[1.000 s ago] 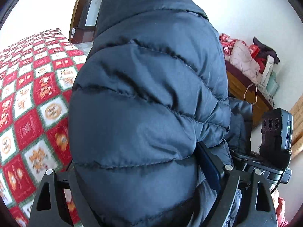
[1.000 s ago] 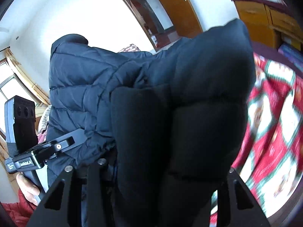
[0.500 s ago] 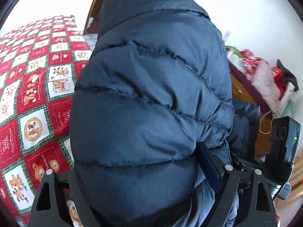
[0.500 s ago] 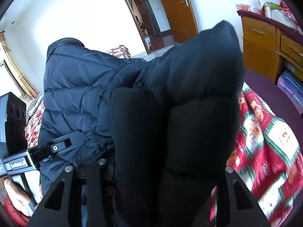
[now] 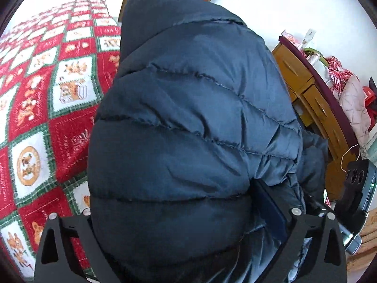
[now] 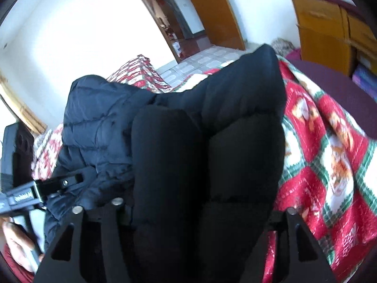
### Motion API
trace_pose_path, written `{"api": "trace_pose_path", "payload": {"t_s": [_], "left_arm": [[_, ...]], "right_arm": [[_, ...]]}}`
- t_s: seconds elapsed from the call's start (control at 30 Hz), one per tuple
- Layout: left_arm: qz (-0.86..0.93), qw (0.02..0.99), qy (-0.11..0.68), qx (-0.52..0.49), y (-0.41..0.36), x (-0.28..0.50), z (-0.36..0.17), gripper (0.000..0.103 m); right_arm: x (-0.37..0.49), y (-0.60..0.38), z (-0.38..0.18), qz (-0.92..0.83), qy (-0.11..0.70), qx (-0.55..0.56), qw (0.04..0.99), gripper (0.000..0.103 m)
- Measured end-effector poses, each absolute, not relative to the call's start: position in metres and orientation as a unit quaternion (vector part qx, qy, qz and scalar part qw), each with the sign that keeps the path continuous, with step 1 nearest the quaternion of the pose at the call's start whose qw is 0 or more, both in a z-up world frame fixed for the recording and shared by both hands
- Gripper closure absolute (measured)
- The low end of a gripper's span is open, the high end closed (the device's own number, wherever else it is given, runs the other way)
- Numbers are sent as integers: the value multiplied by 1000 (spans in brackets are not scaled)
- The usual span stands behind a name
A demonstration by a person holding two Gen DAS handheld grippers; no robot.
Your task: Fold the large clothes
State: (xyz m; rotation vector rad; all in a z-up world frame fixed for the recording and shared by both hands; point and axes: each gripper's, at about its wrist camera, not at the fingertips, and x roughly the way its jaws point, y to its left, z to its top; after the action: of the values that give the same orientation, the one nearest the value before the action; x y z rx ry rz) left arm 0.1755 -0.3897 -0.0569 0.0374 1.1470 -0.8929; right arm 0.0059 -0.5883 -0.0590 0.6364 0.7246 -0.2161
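Observation:
A puffy dark blue quilted jacket [image 5: 176, 129] fills the left wrist view and hangs over a red, white and green patchwork bedspread [image 5: 35, 118]. My left gripper [image 5: 188, 212] has the jacket's bulk between its jaws, which are opening and stand very wide. In the right wrist view a folded, shadowed part of the jacket [image 6: 207, 141] rises between the jaws of my right gripper [image 6: 202, 205]. These are opening too, with the padding still pressed against both fingers. The left gripper's body [image 6: 35, 193] shows at the left of this view.
The bedspread [image 6: 329, 153] covers the bed on the right. A wooden cabinet [image 5: 306, 89] stands by the wall with a pile of clothes [image 5: 353, 99] on top. An orange door [image 6: 212, 11] stands open at the back. A person's hand [image 6: 16, 243] grips the left tool.
Both grippers have come lower and nearer the bed with the jacket between their jaws. Each pair of fingers stands a little wider apart than before.

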Motion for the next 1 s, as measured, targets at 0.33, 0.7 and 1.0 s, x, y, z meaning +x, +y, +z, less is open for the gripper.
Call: {"api": "trace_pose_path", "payload": {"t_s": [0.33, 0.7, 1.0], "left_arm": [[-407, 749, 523, 13, -388, 175, -59, 0], [-394, 764, 511, 34, -393, 175, -56, 0], [-405, 770, 491, 40, -366, 163, -36, 1]], "right_arm": [[-68, -582, 26, -218, 264, 220, 913, 34], [16, -529, -19, -206, 378, 139, 892, 59], [10, -556, -47, -223, 340, 170, 898, 62]]}}
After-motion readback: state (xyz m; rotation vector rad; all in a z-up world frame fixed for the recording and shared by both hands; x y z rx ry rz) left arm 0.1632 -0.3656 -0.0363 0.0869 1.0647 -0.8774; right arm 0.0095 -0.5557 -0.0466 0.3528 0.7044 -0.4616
